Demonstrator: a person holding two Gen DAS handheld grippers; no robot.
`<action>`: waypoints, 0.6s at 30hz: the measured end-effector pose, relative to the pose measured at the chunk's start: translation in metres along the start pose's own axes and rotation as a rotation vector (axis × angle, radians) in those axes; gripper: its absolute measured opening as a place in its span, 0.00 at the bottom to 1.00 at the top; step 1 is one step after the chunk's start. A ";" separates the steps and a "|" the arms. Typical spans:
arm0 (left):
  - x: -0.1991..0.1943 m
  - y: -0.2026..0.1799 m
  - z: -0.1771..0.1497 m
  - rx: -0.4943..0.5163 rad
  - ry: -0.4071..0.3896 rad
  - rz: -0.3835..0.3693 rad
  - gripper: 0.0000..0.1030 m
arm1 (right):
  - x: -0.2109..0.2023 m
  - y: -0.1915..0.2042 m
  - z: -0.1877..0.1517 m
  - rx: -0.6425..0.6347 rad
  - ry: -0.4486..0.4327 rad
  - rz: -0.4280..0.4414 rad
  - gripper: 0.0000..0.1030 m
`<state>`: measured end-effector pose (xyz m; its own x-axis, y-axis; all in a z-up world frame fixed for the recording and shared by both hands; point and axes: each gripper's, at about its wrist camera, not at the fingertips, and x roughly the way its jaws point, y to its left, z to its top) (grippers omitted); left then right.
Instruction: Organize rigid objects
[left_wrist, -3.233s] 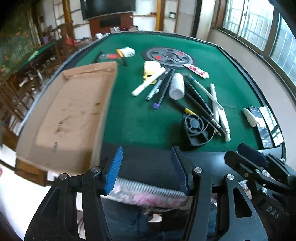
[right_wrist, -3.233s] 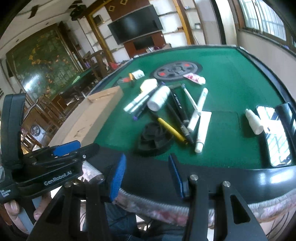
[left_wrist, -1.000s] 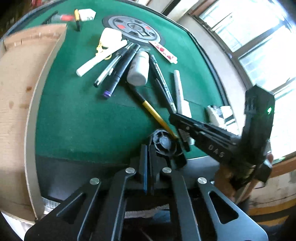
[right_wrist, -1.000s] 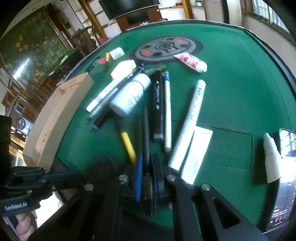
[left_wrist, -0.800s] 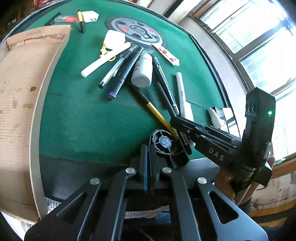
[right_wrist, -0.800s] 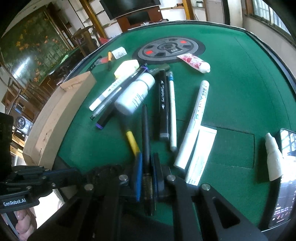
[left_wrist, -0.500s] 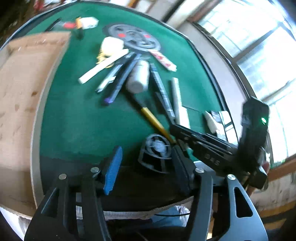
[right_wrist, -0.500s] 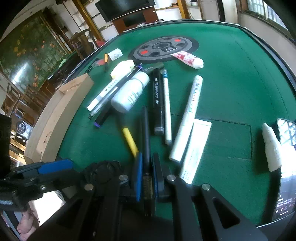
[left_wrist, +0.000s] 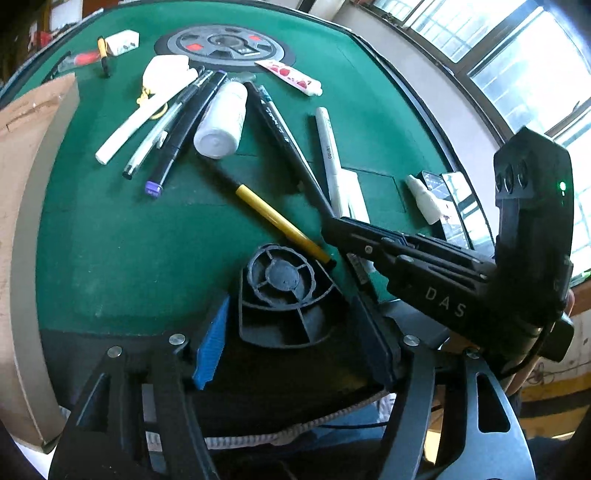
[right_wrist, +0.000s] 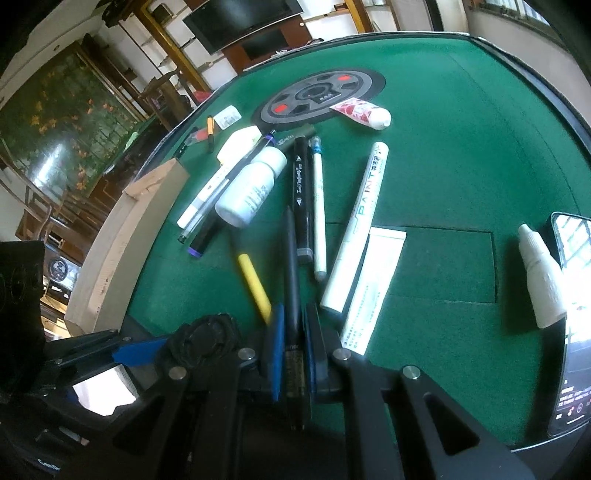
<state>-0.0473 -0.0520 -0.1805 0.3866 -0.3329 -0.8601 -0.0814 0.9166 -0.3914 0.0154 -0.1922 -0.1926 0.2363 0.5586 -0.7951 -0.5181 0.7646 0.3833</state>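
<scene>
A black fan lies at the near edge of the green table, between the open jaws of my left gripper; it also shows in the right wrist view. My right gripper is shut on a black pen that points away over the felt. Beside it lie a yellow pen, a white bottle, a black marker and a white paint marker. The right gripper shows in the left wrist view, just right of the fan.
A cardboard box stands along the table's left side. A round grey disc and a red-patterned tube lie farther back. A small white dropper bottle and a phone lie at the right edge.
My left gripper has opened from shut and now brackets the fan. My right gripper closed on the black pen earlier and keeps hold of it.
</scene>
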 end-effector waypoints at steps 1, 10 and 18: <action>0.000 0.001 0.000 -0.008 0.006 -0.008 0.65 | 0.000 0.000 -0.001 0.000 0.000 0.002 0.09; 0.000 0.018 0.010 -0.155 0.027 -0.087 0.65 | -0.004 -0.006 -0.001 0.021 -0.015 0.020 0.09; 0.006 0.008 0.010 -0.114 0.050 -0.005 0.65 | -0.006 -0.005 -0.003 -0.007 -0.024 -0.014 0.09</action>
<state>-0.0366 -0.0450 -0.1859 0.3412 -0.3506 -0.8722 -0.1850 0.8847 -0.4280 0.0135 -0.2004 -0.1909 0.2633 0.5555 -0.7888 -0.5204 0.7702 0.3687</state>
